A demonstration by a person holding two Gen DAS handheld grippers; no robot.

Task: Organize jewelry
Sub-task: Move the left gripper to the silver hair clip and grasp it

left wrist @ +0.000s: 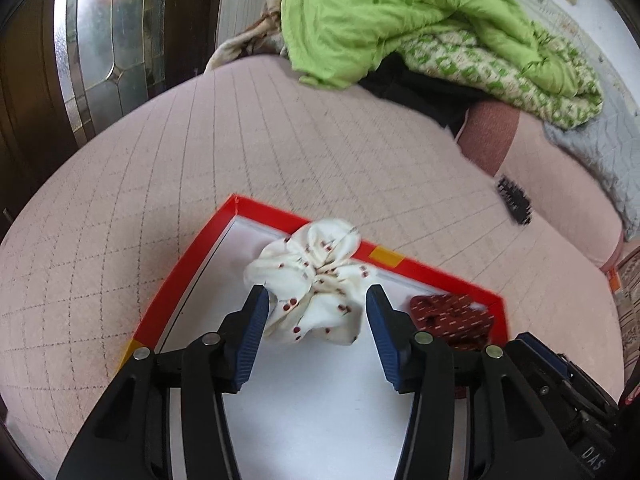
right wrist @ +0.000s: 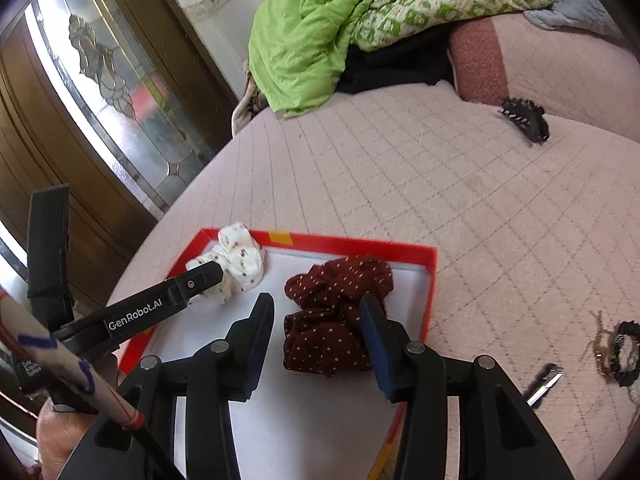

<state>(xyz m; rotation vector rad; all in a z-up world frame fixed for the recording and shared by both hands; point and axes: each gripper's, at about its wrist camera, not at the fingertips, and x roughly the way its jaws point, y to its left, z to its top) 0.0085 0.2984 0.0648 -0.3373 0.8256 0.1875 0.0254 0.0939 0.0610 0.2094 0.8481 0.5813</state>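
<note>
On the pink quilted bed cover (right wrist: 460,200) lay a shallow red-rimmed tray (right wrist: 352,242) with a white floor, and it held two fabric hair ties. Your left gripper (left wrist: 316,304) stood over the far left part of this tray with its two blue-padded fingers (left wrist: 252,332) spread apart, and the white scrunchie (left wrist: 310,276) with small dark red marks lay between them. From the left wrist view the cloth seemed to touch the left pad, while the right pad stood just beside it; you were not pinching it. In the right wrist view the same white scrunchie (right wrist: 240,260) sat in the far left corner of the tray, partly over the red rim.

Your right gripper (right wrist: 318,320) was also spread wide, and its fingers stood on both sides of the dark red scrunchie (right wrist: 332,320) with white dots. This one lay in the right half of the tray, near the right wall. The right finger covered its edge, so I cannot tell if it was touching.

Outside the tray, to the right, some bracelets (right wrist: 618,354) and a small metal clip (right wrist: 544,382) lay on the cover. A black claw clip (right wrist: 524,118) lay well apart, further back. At the far end of the bed a green blanket (right wrist: 316,28) was heaped.
</note>
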